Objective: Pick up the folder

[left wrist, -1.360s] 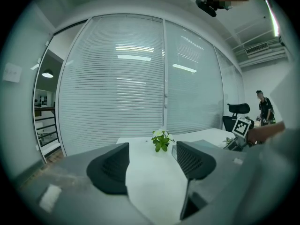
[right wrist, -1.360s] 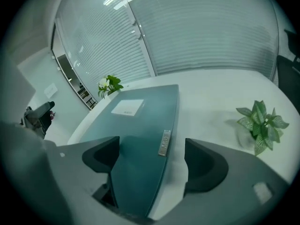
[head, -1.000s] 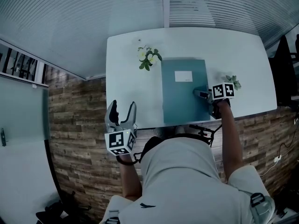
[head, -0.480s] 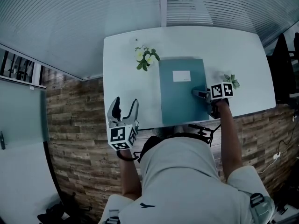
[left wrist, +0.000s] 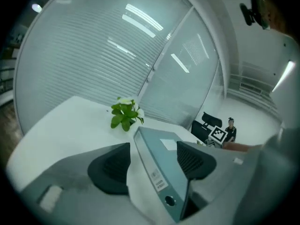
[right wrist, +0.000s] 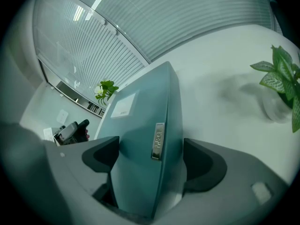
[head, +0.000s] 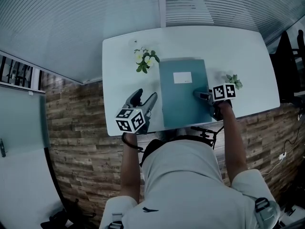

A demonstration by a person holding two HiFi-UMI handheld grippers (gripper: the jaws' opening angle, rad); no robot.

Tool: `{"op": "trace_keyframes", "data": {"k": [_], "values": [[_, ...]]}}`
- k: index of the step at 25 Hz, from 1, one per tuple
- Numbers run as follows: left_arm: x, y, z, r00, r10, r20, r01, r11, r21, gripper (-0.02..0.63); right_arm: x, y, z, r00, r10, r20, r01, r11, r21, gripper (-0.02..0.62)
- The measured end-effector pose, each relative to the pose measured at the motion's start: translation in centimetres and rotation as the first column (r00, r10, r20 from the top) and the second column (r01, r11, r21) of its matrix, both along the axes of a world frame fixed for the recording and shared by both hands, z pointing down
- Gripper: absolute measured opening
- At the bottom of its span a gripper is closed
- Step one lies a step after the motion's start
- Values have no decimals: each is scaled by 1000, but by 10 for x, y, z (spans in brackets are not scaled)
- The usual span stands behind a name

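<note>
Folder held at its right edge, left side not yet gripped.
Head view: the teal folder [head: 183, 97] lies flat on the white counter [head: 238, 46]. My right hand-held gripper [head: 202, 95] is at its right edge, tips hard to make out, and my left hand-held gripper [head: 144, 98] is at its near left corner. Left gripper view: jaws spread wide, the folder's spine corner between them, touching neither pad that I can see. Right gripper view: jaws clamped on the folder's edge, its near end cut off behind the gripper body.

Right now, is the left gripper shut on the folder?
No, the left gripper is open, its jaws standing apart on either side of the folder corner.
</note>
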State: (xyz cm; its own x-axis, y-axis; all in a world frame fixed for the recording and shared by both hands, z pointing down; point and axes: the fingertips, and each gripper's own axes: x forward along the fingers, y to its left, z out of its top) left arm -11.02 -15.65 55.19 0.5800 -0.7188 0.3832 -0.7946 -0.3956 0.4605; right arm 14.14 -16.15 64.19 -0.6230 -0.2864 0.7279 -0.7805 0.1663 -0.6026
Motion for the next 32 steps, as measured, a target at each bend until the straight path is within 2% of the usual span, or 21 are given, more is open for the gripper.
{"op": "trace_keyframes", "data": {"k": [2, 5, 8, 11, 15, 21, 24, 26, 30, 32], "values": [[16, -7, 16, 997, 27, -68, -32, 996, -86, 328, 0, 0, 0, 1000, -2, -1, 2, 1000, -1, 436], [39, -15, 41, 992, 70, -101, -90, 975, -205, 327, 0, -1, 0, 1000, 0, 0, 0, 1000, -4, 436], [63, -14, 65, 981, 116, -156, -161, 932, -325, 328, -1, 0, 0, 1000, 5, 2, -5, 1000, -3, 436], [78, -9, 82, 969, 95, -230, -188, 884, -427, 337, -1, 0, 0, 1000, 8, 6, -8, 1000, -2, 431], [81, -10, 83, 967, 101, -235, -199, 875, -441, 337, 0, -1, -1, 1000, 7, 10, -8, 1000, 6, 428], [81, -9, 83, 968, 98, -231, -193, 878, -438, 337, 1, 1, -2, 1000, 20, 16, -20, 1000, 15, 430], [80, -10, 83, 965, 68, -255, -180, 876, -448, 334, 0, 0, -2, 999, 28, 20, -29, 999, 22, 430], [77, -12, 84, 949, 5, -316, -160, 869, -469, 331, 0, 0, -2, 999, 33, 26, -33, 999, 23, 431], [69, -16, 82, 870, -127, -476, -161, 840, -518, 308, 1, 0, -5, 998, 37, 50, -39, 999, 34, 431], [69, -15, 82, 862, -132, -489, -167, 837, -520, 308, 1, 0, -5, 997, 51, 63, -53, 998, 34, 431]]}}
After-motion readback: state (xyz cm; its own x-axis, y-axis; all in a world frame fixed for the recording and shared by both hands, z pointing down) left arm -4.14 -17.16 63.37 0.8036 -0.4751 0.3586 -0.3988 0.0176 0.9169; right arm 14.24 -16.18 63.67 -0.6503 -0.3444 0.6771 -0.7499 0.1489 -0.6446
